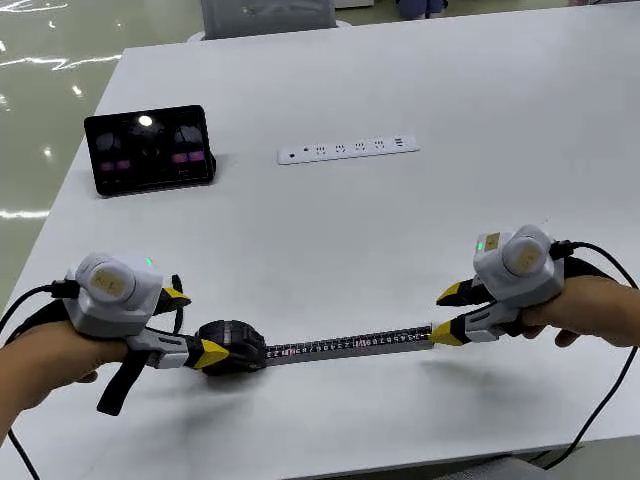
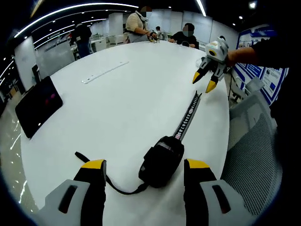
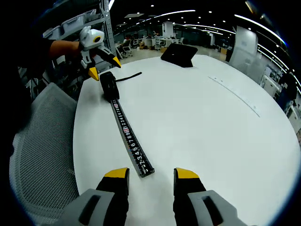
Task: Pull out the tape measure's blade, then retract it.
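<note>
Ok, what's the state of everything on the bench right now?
Blade: pulled out, flat on the table, unheld.
Tape measure case: on the table, ungripped.
Left hand-held gripper: open, at the case.
Right hand-held gripper: open, at the blade tip.
Tablet: propped up, screen lit.
Power strip: flat, nothing plugged in.

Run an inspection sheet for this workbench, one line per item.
Surface: white table, no marks seen.
Job's things: tape measure lying on the table, blade drawn out toward the right gripper; wrist strap loose behind the case.
Clutter: tablet propped up at the far left; power strip lying flat.
Grippers: left gripper open, jaws either side of the case; right gripper open at the blade's tip, not clamping it.
Cables: black cable runs from the left gripper, a second cable from the right.
Surroundings: open office; chair beyond the table; people at its far end.
</note>
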Demonstrator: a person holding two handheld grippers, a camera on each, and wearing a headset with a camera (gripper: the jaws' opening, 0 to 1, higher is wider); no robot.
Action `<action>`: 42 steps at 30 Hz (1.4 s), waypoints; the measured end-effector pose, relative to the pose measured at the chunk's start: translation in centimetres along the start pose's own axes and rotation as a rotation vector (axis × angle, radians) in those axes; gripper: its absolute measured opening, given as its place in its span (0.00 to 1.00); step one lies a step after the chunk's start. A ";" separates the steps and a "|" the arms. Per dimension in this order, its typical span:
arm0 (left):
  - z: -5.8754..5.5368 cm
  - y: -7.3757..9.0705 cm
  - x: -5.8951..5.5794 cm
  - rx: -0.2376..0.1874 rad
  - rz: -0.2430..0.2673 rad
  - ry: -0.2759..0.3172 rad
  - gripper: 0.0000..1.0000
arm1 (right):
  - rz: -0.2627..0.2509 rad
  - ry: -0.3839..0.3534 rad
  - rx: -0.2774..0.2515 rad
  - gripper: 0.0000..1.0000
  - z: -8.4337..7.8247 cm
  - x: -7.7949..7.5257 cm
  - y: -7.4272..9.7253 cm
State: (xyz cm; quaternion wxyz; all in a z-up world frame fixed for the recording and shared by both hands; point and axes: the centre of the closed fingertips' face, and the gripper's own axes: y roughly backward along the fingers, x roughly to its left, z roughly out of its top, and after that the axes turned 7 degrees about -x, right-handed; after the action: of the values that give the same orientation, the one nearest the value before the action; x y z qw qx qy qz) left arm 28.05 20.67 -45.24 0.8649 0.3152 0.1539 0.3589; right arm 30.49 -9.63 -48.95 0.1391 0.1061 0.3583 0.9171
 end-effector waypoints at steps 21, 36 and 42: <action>-2.1 3.1 1.2 -0.087 0.178 0.118 0.99 | -0.109 -0.147 -0.094 0.54 -2.7 1.9 4.3; -4.0 4.7 0.4 -0.170 0.181 0.135 0.99 | -0.207 -0.156 -0.130 0.73 -4.3 1.3 7.1; -5.0 5.0 -1.1 -0.180 0.151 0.103 0.99 | -0.215 -0.172 -0.147 0.79 -5.5 1.9 7.7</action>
State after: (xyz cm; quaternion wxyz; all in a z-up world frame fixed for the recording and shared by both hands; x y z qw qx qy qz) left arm 22.22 24.76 -45.68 0.8511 0.2280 0.1412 0.4513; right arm 25.69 -17.85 -47.43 0.2742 0.1348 0.2863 0.9081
